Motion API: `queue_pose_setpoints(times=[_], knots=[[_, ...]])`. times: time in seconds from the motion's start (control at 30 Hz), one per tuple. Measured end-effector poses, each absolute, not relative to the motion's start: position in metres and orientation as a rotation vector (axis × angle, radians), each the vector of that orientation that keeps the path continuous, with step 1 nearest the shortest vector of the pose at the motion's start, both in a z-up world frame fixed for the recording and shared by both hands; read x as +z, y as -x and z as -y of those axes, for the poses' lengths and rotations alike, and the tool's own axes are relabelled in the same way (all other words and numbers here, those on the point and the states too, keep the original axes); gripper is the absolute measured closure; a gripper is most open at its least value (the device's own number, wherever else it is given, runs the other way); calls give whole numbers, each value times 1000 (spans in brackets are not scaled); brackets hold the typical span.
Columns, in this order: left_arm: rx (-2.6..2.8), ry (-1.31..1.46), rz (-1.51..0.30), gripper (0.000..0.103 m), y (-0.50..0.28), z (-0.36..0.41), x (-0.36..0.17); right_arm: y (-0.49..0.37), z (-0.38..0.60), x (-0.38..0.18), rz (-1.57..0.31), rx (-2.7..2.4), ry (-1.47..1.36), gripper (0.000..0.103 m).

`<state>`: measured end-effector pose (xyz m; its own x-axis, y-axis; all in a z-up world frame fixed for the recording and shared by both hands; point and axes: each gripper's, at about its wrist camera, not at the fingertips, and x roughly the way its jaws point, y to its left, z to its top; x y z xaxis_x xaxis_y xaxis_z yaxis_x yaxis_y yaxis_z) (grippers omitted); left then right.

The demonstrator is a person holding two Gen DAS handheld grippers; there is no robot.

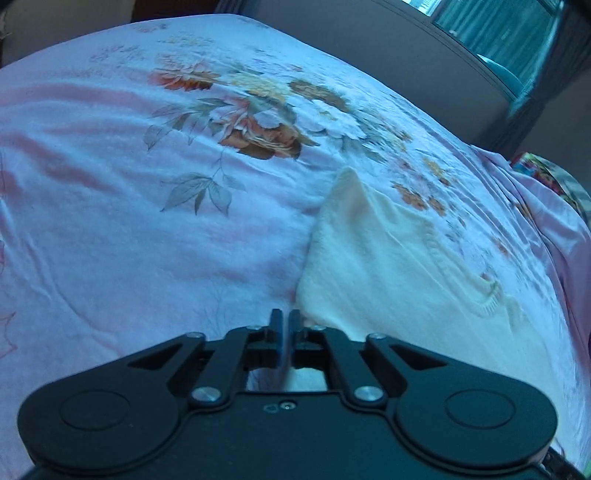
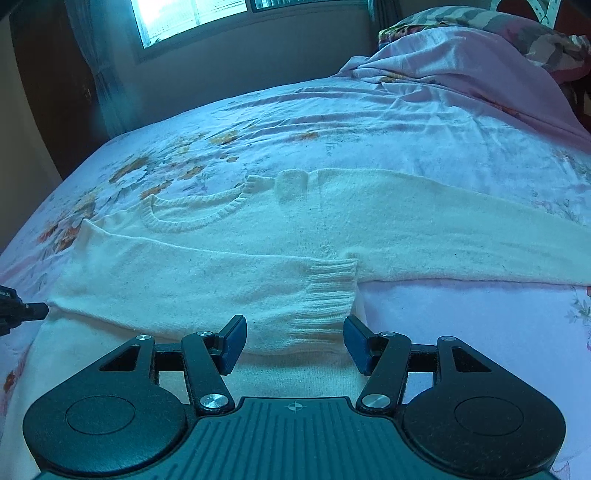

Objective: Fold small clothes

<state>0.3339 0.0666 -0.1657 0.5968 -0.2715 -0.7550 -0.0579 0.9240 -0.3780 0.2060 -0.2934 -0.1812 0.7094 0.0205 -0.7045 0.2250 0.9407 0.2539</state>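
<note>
Two grippers are being used: the left gripper (image 1: 284,325), jaws together at the sweater (image 2: 229,273) edge, grip uncertain; the right gripper (image 2: 294,341), jaws apart, should be lowered squarely over the ribbed cuff (image 2: 328,295).

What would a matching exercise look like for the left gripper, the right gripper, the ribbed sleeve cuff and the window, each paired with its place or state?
Things:
1. left gripper
2. right gripper
3. ribbed sleeve cuff
4. window

Places or states:
A. jaws open
B. in the wall beyond the bed
C. jaws shut
D. lying across the white sweater

Pairs: 1-C, 2-A, 3-D, 4-B
</note>
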Motion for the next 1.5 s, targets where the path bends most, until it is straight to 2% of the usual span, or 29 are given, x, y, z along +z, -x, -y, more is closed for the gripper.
queue_pose_setpoints(times=[0.07, 0.2, 0.27, 0.43, 0.6, 0.7, 0.73, 0.77, 0.8, 0.83, 0.9, 0.93, 0.97, 1.0, 1.43, 1.5], knots=[[-162, 437, -935, 89, -326, -64, -161, -205, 291, -184, -787, -112, -319, 45], [-216, 452, -948, 90, -324, -45, -159, -202, 286, -184, -787, -100, -327, 45], [-222, 476, -956, 98, -329, -39, -162, -201, 283, -183, -784, -93, -321, 45], [-200, 588, -954, 102, -350, -39, -177, -201, 284, -182, -785, -101, -325, 45], [-155, 544, -933, 103, -357, -41, -177, -204, 283, -181, -775, -102, -308, 45], [-222, 666, -971, 103, -349, -54, -177, -207, 283, -181, -774, -88, -311, 45], [-198, 653, -967, 94, -344, -55, -173, -208, 282, -181, -774, -86, -305, 45], [-177, 639, -965, 71, -339, -56, -171, -209, 280, -182, -778, -83, -299, 45], [-165, 641, -967, 61, -337, -57, -170, -209, 279, -184, -782, -79, -298, 45], [-159, 641, -960, 57, -335, -58, -170, -210, 279, -185, -783, -77, -301, 45], [-169, 636, -958, 64, -337, -58, -173, -209, 278, -185, -782, -76, -308, 45], [-177, 655, -969, 75, -340, -58, -177, -209, 277, -185, -781, -74, -310, 45], [-188, 681, -980, 93, -344, -58, -181, -208, 277, -184, -778, -72, -308, 45], [-194, 700, -989, 101, -347, -57, -185, -207, 277, -183, -776, -73, -303, 45], [-109, 652, -925, 102, -350, -68, -194, -221, 271, -182, -760, -54, -270, 45], [-136, 584, -959, 98, -352, -59, -195, -228, 268, -195, -813, -70, -253, 45]])
